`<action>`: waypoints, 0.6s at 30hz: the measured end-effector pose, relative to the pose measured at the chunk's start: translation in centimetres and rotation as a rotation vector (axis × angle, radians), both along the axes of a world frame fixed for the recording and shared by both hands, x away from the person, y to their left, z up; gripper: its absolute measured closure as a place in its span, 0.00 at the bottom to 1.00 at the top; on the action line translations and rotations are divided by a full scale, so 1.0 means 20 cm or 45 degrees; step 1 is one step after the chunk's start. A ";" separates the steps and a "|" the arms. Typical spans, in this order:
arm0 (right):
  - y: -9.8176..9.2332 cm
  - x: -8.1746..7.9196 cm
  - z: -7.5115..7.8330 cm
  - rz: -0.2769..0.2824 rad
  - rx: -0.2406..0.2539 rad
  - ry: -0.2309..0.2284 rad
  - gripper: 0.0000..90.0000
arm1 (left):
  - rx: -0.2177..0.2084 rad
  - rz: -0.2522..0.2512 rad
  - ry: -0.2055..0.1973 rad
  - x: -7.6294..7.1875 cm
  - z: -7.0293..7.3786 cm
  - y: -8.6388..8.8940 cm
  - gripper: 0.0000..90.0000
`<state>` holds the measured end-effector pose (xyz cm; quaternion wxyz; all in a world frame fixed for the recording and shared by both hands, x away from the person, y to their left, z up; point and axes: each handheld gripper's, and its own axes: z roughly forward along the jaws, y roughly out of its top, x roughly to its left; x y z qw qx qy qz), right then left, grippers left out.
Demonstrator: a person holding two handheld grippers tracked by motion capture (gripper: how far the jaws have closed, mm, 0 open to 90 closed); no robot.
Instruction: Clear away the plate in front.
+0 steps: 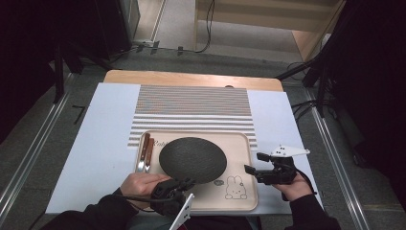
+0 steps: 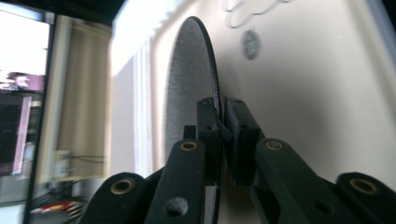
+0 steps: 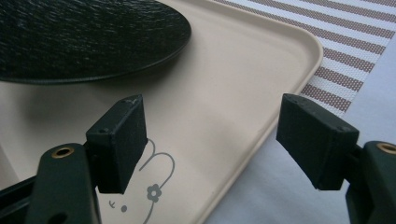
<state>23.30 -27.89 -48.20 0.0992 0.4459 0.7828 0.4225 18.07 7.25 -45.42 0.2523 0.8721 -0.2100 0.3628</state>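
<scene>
A black round plate (image 1: 192, 159) lies on a beige tray (image 1: 242, 191) with a rabbit drawing (image 1: 234, 187). My left gripper (image 1: 184, 183) is at the plate's near rim and is shut on it. In the left gripper view the two jaws pinch the thin edge of the plate (image 2: 187, 84) at the left gripper (image 2: 223, 112), with the tray (image 2: 303, 93) behind. My right gripper (image 1: 253, 163) hovers open over the tray's right edge. In the right gripper view the right gripper (image 3: 210, 126) holds nothing, with the tray's rim (image 3: 261, 126) under its gap and the plate (image 3: 84, 37) further off.
Two wooden-handled pieces of cutlery (image 1: 145, 152) lie on the tray's left side. A striped placemat (image 1: 191, 108) runs under the tray's far part, on a white sheet (image 1: 105, 139) covering the wooden table (image 1: 191, 78). Dark stands and cables surround the table.
</scene>
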 end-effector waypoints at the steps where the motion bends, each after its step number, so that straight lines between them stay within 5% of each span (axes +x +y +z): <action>1: 0.00 0.00 0.00 0.001 0.001 -0.001 0.25 | -0.012 -0.009 0.011 0.00 -0.01 0.00 0.97; 7: 0.01 0.00 0.00 0.008 -0.007 -0.002 0.25 | -0.014 -0.073 0.060 0.01 -0.03 -0.01 0.96; 18: 0.01 0.00 0.00 0.011 -0.002 0.001 0.25 | 0.018 -0.145 0.250 0.04 -0.11 -0.04 0.87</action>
